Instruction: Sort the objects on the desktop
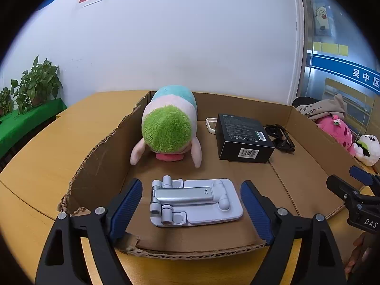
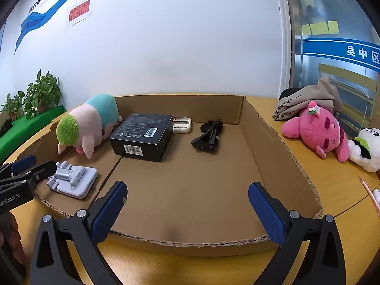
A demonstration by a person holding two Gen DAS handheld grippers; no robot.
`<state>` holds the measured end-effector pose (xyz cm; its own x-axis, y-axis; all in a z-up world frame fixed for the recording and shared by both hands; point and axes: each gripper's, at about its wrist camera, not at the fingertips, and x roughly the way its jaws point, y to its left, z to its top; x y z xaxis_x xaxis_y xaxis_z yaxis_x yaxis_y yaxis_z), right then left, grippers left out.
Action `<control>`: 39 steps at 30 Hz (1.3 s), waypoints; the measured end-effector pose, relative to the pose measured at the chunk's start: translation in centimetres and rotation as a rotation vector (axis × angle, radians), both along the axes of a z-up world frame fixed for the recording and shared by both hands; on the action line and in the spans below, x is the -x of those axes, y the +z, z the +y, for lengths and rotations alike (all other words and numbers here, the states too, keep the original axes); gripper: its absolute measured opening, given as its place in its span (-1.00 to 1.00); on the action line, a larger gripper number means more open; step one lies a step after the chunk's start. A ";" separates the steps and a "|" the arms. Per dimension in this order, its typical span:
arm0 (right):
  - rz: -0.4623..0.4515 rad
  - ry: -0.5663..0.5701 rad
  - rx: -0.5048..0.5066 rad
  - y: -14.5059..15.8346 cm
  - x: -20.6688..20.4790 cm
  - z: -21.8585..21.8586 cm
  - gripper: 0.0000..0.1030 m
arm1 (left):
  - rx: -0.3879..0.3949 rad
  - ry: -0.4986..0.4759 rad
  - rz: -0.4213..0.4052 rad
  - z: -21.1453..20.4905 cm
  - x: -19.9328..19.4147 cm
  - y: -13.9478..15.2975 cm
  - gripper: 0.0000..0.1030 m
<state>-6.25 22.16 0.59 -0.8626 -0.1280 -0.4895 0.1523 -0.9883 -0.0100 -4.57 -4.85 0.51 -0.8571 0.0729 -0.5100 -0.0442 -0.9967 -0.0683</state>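
A shallow cardboard box point(image 1: 99, 156) point(image 2: 268, 142) lies on the wooden table. In it are a folded silver phone stand point(image 1: 194, 201) point(image 2: 71, 178), a green-haired pig plush point(image 1: 168, 128) point(image 2: 87, 123), a black product box point(image 1: 244, 137) point(image 2: 142, 135), black sunglasses point(image 1: 281, 137) point(image 2: 209, 135) and a cream case point(image 1: 211, 124) point(image 2: 181, 124). My left gripper point(image 1: 191, 206) is open, its fingers either side of the phone stand. My right gripper point(image 2: 187, 211) is open and empty over the box's bare front right floor.
A pink plush point(image 2: 318, 130) point(image 1: 337, 130), a white panda plush point(image 2: 368, 149) point(image 1: 367, 149) and a beige cloth point(image 2: 308, 97) lie on the table right of the box. Potted plants point(image 1: 35, 83) stand on a green shelf at left. A wall is behind.
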 end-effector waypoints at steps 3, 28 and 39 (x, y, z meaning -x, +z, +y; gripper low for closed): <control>-0.001 0.003 -0.001 0.0 -0.1 0.0 1.00 | -0.002 -0.007 -0.009 0.1 0.1 0.0 0.78; -0.003 0.004 -0.004 0.0 -0.1 0.0 1.00 | -0.004 -0.006 -0.014 0.2 0.2 0.0 0.82; -0.003 0.004 -0.004 0.0 -0.1 0.0 1.00 | -0.004 -0.006 -0.014 0.1 0.2 0.0 0.82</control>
<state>-6.19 22.20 0.56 -0.8609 -0.1294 -0.4921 0.1561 -0.9877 -0.0133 -4.81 -4.70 0.55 -0.8492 0.0803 -0.5218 -0.0494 -0.9961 -0.0729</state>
